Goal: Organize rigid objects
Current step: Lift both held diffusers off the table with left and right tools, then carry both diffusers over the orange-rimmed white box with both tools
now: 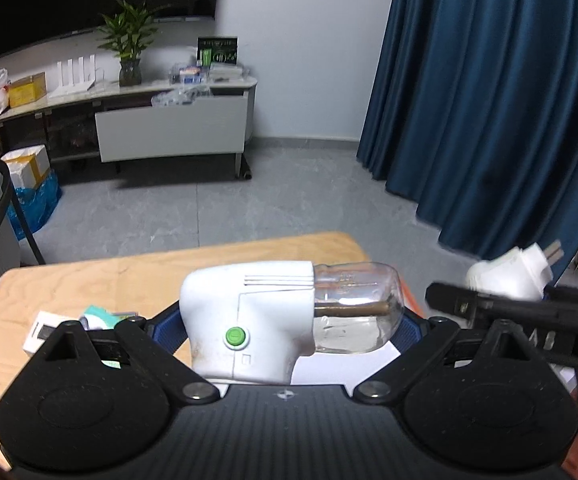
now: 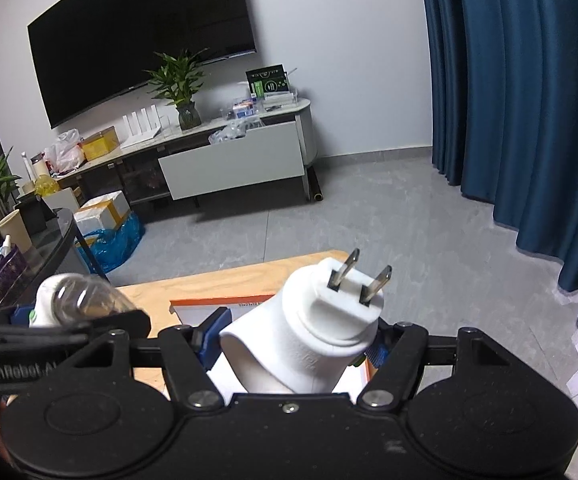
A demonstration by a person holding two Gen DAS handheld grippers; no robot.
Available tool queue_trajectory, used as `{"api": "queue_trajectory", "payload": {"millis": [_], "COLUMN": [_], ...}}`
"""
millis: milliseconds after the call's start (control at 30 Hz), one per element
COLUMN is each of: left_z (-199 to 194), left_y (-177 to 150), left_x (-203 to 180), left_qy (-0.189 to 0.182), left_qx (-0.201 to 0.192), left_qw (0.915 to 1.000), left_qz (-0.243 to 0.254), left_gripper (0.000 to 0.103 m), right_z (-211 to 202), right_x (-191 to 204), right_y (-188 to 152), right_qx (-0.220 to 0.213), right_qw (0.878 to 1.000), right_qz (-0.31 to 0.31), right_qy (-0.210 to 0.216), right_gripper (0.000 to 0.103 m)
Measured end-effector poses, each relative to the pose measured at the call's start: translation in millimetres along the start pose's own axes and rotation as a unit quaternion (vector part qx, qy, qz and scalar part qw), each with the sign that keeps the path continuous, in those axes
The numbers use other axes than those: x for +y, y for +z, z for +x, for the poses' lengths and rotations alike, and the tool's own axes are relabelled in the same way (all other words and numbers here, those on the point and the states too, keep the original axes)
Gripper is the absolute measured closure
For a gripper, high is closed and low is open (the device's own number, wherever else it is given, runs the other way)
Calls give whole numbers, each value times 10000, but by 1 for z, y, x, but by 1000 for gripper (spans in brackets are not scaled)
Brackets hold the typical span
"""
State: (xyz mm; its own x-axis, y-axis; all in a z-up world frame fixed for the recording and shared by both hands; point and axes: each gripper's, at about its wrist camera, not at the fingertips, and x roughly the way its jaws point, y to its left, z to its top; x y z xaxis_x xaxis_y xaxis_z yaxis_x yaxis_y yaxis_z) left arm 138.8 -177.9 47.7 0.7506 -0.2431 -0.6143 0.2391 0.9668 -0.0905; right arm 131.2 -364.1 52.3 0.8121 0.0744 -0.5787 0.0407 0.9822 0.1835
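Plug (image 2: 313, 332); hand-held gripper (image 2: 55, 332) marked "GenRobot.AI".

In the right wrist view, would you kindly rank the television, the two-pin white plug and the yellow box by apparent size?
1. Television, largest.
2. Two-pin white plug, though it is held close to the camera in the right gripper, which inflates it.
3. Yellow box, smallest.

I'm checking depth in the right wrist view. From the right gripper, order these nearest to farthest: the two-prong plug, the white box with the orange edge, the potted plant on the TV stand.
1. The two-prong plug: held in the right gripper.
2. The white box with the orange edge: just beyond, on the wooden table.
3. The potted plant: across the room, left of centre, on the TV stand.
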Motion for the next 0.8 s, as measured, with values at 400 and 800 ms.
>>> {"api": "queue_trajectory", "payload": {"millis": [400,800], "left_z": [21,33], "left_y": [-2,-10], "left_x": [15,17], "left_qy": [44,-2], "left_qx": [213,307], "left_qw": [9997,9994], "left_qz": [-110,-136], "left_gripper": [4,4], "right_z": [29,52], "right_x": [8,7], "right_y": [2,2], "right_qx": [172,375], "right_qw": [9996,9992], "right_qz": [-179,-113], "right_qy": [-112,-104], "right_gripper": [23,23]}}
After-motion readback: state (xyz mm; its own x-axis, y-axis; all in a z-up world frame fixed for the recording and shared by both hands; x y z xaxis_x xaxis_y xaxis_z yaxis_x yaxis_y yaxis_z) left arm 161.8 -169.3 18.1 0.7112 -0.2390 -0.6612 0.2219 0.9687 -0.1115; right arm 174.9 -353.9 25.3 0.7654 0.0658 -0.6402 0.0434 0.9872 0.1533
